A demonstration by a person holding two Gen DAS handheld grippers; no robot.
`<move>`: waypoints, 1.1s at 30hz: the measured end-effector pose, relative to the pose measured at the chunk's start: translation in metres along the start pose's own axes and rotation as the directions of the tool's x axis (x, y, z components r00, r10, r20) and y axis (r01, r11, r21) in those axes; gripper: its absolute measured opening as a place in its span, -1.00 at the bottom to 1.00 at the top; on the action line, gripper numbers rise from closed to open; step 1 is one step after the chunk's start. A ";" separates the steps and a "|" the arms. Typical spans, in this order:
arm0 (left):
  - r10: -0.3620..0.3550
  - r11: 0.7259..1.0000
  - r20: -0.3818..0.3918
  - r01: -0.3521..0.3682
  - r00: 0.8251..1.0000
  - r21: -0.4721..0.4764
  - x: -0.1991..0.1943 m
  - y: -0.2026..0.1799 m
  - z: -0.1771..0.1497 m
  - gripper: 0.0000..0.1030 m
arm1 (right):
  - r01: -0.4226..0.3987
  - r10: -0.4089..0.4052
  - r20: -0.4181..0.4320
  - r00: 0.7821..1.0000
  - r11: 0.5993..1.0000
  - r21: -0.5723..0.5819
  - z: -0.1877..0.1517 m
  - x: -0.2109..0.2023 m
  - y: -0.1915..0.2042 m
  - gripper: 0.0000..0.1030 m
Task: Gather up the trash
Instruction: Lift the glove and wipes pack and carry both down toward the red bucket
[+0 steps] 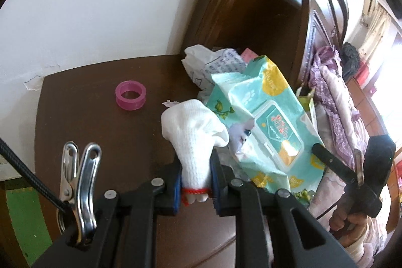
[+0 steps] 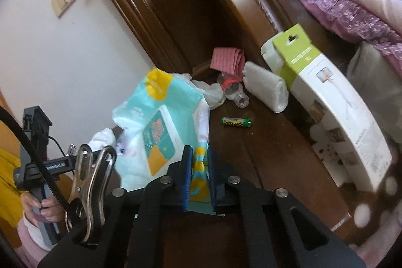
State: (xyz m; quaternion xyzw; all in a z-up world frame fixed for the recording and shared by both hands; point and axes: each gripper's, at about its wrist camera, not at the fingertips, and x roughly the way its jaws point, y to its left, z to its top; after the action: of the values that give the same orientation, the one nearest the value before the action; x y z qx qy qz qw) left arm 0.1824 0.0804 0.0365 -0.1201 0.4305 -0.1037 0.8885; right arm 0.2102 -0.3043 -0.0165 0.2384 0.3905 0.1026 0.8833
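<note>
While left fingers (image 1: 196, 182) pinch the glove (image 1: 193, 135), right fingers (image 2: 199, 175) clamp the wipes pack (image 2: 155, 132) edge beside bare tabletop (image 1: 83, 122).

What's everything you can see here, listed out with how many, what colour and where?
sock: one, white, clamped in the left gripper
wipes pack: one, teal and yellow, edge pinched in the right gripper
ring: one, pink, on the table
battery: one, green, on the table
bottle: one, clear, lying past the battery
box: one, white and green, right side
rolled cloth: one, white, beside the box
table: one, dark brown
bedding: purple and pink, far right
left gripper: black, shut on the sock
right gripper: black, shut on the wipes pack
</note>
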 end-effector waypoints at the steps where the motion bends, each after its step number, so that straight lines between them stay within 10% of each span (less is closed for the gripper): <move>1: -0.005 1.000 0.000 0.005 1.000 0.000 0.000 -0.001 0.000 -0.64 | -0.001 0.001 0.011 1.000 1.000 0.004 -0.001 -0.005 0.001 -0.82; 14: -0.069 0.997 0.018 0.068 0.997 0.031 -0.035 -0.027 -0.024 -0.64 | -0.084 0.068 0.121 0.990 0.987 0.137 -0.035 -0.084 -0.014 -0.87; 26: -0.114 0.991 -0.011 0.114 0.993 0.066 -0.044 -0.053 -0.058 -0.64 | 0.091 -0.089 -0.018 0.996 0.991 0.094 -0.079 -0.085 -0.001 -0.82; 33: -0.098 0.993 -0.016 0.099 0.995 0.070 -0.039 -0.052 -0.064 -0.63 | 0.085 -0.093 -0.100 0.991 0.993 -0.081 -0.080 -0.071 0.025 -0.20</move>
State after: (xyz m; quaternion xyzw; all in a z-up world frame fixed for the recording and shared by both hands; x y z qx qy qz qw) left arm 0.1035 0.0344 0.0428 -0.1091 0.4258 -0.1634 0.8832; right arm 0.1032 -0.2810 -0.0053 0.1810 0.4419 0.0905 0.8739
